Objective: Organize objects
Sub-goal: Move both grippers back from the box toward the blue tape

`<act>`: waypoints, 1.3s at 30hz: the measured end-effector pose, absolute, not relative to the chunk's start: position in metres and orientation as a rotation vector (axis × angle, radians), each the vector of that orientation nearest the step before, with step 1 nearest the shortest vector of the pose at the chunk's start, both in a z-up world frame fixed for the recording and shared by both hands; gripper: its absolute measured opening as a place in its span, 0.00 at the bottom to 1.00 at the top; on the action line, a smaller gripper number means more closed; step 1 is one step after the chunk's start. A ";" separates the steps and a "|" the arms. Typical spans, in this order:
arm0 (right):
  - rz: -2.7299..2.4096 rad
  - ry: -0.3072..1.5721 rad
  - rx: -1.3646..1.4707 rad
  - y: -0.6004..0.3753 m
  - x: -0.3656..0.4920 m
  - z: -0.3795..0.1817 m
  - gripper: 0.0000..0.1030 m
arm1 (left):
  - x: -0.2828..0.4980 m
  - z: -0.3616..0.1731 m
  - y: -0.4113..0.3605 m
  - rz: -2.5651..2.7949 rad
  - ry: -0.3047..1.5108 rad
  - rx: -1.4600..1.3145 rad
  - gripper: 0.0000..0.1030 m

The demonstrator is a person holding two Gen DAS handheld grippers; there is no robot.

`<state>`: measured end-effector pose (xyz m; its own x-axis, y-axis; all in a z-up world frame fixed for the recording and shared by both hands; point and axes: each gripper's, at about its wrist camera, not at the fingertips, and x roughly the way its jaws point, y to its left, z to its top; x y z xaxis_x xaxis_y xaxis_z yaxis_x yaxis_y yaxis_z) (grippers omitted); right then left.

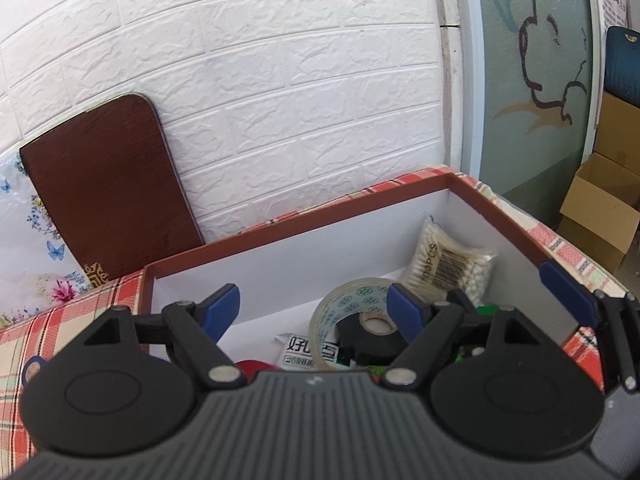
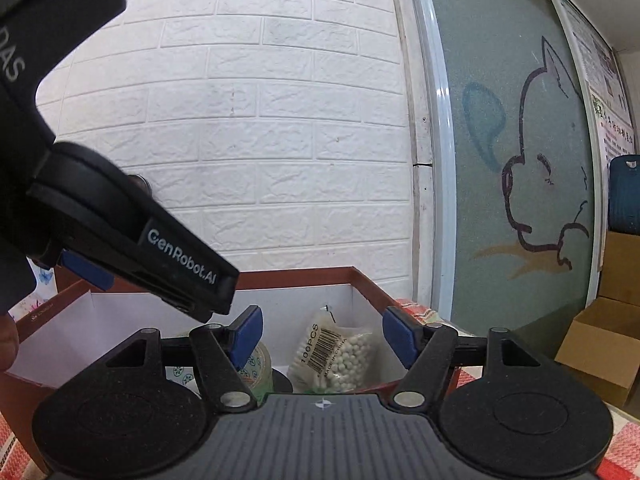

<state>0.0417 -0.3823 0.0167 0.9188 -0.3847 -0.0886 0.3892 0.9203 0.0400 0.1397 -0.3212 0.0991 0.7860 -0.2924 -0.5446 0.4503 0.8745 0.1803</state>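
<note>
Both tongs (image 1: 314, 306) (image 2: 322, 334) agape above box rim (image 1: 360, 196).

The box (image 1: 500, 216) sits on the bench (image 1: 80, 320); inside, a tape roll (image 1: 340, 304) lies left of the cotton swab bag (image 1: 452, 264). A board (image 1: 104, 184) leans against the wall at frame left.

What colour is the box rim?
Reddish-brown rim, white inside; the left wrist view shows it best.
</note>
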 end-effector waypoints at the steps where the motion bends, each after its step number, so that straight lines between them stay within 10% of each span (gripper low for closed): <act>1: -0.395 0.077 0.060 -0.383 0.041 0.016 0.65 | 0.141 0.098 -0.320 -0.399 0.533 0.311 0.81; 39: -0.322 0.099 -0.047 -0.268 -0.058 0.003 0.76 | 0.039 0.065 -0.181 -0.302 0.518 0.177 0.86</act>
